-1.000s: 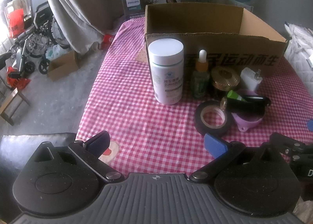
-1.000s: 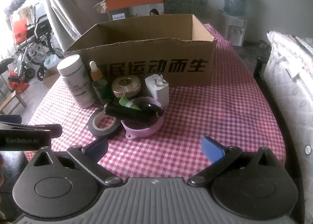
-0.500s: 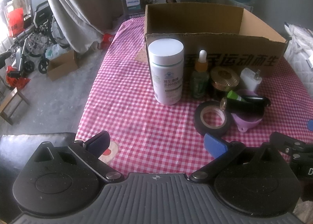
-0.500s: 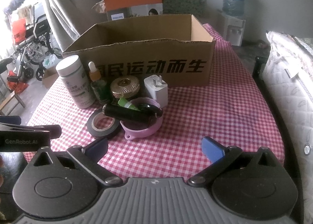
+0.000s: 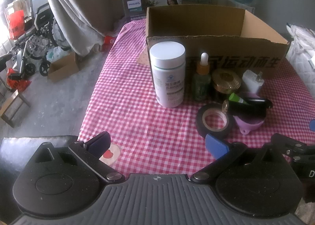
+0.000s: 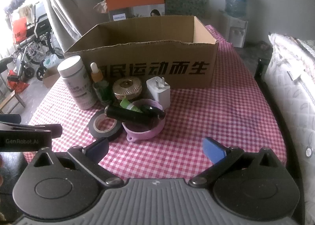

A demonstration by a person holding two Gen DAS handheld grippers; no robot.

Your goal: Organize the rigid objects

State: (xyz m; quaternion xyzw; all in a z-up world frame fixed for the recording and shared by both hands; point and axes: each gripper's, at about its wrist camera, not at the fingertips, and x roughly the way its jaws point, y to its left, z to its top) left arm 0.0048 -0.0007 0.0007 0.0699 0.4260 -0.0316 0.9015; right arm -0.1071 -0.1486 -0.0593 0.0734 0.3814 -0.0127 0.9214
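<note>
An open cardboard box point(image 5: 232, 63) point(image 6: 153, 67) stands on the red checked tablecloth. In front of it are a white pill bottle point(image 5: 169, 75) point(image 6: 77, 83), a green dropper bottle point(image 5: 201, 81) point(image 6: 100, 87), a gold-lidded jar point(image 5: 226, 82) point(image 6: 127, 88), a white charger plug point(image 5: 253, 81) point(image 6: 159, 91), a black tape roll point(image 5: 214, 123) point(image 6: 105, 125) and a purple bowl point(image 5: 250, 124) point(image 6: 143, 132) holding a black tube point(image 6: 133, 115) and a green tube. My left gripper point(image 5: 157, 145) and right gripper point(image 6: 155, 148) are open and empty, near the table's front edge.
A wheelchair point(image 5: 37, 34), a small floor box point(image 5: 63, 65) and a curtain point(image 5: 78, 8) are left of the table. An orange Philips box point(image 6: 135, 0) stands behind the cardboard box. A white mattress point(image 6: 291, 87) lies on the right.
The right gripper has drifted slightly, so the objects sit a little left and lower in its view. The left gripper has not moved.
</note>
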